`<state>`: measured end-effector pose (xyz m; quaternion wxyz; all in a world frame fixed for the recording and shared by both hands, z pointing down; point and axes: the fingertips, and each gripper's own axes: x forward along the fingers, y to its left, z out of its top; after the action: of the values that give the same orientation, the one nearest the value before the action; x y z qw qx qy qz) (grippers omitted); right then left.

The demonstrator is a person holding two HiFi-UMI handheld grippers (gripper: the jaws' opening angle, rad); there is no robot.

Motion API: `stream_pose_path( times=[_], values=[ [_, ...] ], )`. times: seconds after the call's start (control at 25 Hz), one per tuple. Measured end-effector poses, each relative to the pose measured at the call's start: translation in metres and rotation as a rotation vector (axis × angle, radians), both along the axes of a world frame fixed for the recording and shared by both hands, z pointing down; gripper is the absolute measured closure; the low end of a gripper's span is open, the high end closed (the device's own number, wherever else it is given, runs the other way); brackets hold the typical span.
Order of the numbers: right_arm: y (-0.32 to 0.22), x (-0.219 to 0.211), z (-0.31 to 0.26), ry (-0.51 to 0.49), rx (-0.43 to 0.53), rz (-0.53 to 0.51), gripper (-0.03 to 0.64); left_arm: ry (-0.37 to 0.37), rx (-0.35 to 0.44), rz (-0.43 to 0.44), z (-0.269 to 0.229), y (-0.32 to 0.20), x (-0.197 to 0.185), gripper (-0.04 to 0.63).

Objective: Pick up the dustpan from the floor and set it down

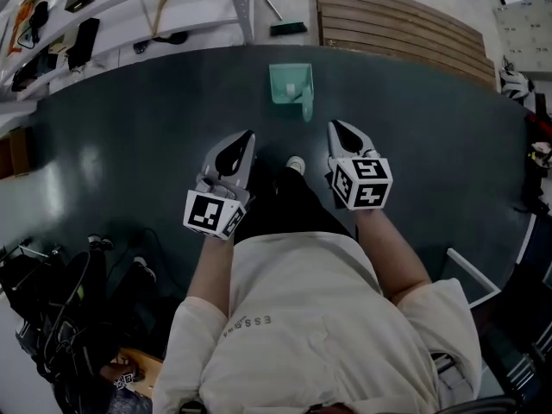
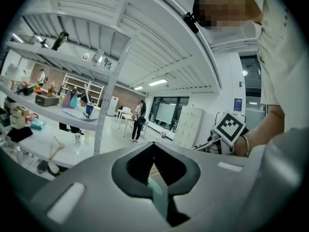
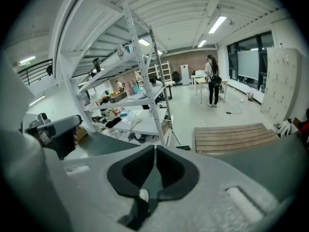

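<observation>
A light green dustpan (image 1: 290,84) lies on the dark floor mat (image 1: 129,145) straight ahead of me, its handle toward me. Both grippers hang short of it and touch nothing. My left gripper (image 1: 250,134) is below and left of the pan with its jaws together and empty. In the left gripper view that gripper (image 2: 154,145) is closed at the tips, and a sliver of the green pan (image 2: 155,190) shows through the gap behind them. My right gripper (image 1: 333,125) is below and right of the pan, shut and empty. The right gripper view shows the same closed right gripper (image 3: 155,148).
The toe of my shoe (image 1: 296,164) stands between the grippers. A slatted wooden platform (image 1: 397,24) lies at the back right, white shelving (image 1: 129,7) at the back left with a dark brush head (image 1: 287,28) near it. A tangle of cables (image 1: 60,291) lies at the lower left.
</observation>
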<state>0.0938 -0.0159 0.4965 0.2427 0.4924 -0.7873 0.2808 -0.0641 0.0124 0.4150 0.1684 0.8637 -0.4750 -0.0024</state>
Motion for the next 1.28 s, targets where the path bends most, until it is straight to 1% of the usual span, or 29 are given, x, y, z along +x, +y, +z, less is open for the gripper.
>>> stream_pose_path(
  times=[0.08, 0.16, 0.24, 0.28, 0.36, 0.44, 0.52, 0.6, 0.8, 0.92, 1.0, 1.12, 1.2, 1.28],
  values=[
    [-0.016, -0.013, 0.016, -0.007, -0.037, -0.012, 0.538, 0.015, -0.006, 0.02, 0.007, -0.019, 0.0, 0.586],
    [-0.029, -0.023, 0.035, 0.0, -0.071, -0.013, 0.497, 0.019, -0.024, 0.052, 0.021, -0.035, 0.001, 0.586],
    [-0.042, -0.026, 0.056, 0.025, -0.093, -0.003, 0.472, 0.003, -0.043, 0.096, 0.035, -0.05, 0.006, 0.586],
    [-0.049, -0.026, 0.068, 0.04, -0.107, 0.01, 0.449, -0.008, -0.048, 0.118, 0.042, -0.057, 0.009, 0.586],
    [-0.06, -0.026, 0.097, 0.073, -0.155, 0.032, 0.417, -0.021, -0.044, 0.15, 0.051, -0.073, 0.011, 0.586],
    [-0.069, -0.027, 0.131, 0.108, -0.223, 0.037, 0.409, -0.018, -0.04, 0.157, 0.059, -0.089, 0.009, 0.586],
    [-0.08, -0.026, 0.163, 0.139, -0.281, 0.045, 0.4, -0.01, -0.069, 0.154, 0.072, -0.104, 0.006, 0.586],
    [-0.093, -0.025, 0.188, 0.166, -0.317, 0.057, 0.399, -0.015, -0.102, 0.157, 0.088, -0.117, 0.006, 0.586],
    [-0.105, -0.03, 0.231, 0.199, -0.417, 0.047, 0.399, -0.01, -0.13, 0.165, 0.117, -0.138, 0.006, 0.586],
    [-0.103, -0.033, 0.251, 0.183, -0.473, 0.058, 0.401, -0.014, -0.145, 0.166, 0.126, -0.144, 0.01, 0.586],
    [-0.102, -0.032, 0.253, 0.177, -0.486, 0.07, 0.413, -0.017, -0.154, 0.159, 0.129, -0.145, 0.013, 0.586],
    [-0.102, -0.024, 0.249, 0.208, -0.49, 0.097, 0.458, -0.012, -0.153, 0.148, 0.128, -0.144, 0.018, 0.586],
    [-0.101, -0.015, 0.248, 0.254, -0.496, 0.112, 0.493, 0.002, -0.162, 0.141, 0.128, -0.141, 0.02, 0.586],
    [-0.096, -0.001, 0.246, 0.315, -0.501, 0.133, 0.528, 0.051, -0.192, 0.134, 0.129, -0.137, 0.02, 0.586]
  ],
)
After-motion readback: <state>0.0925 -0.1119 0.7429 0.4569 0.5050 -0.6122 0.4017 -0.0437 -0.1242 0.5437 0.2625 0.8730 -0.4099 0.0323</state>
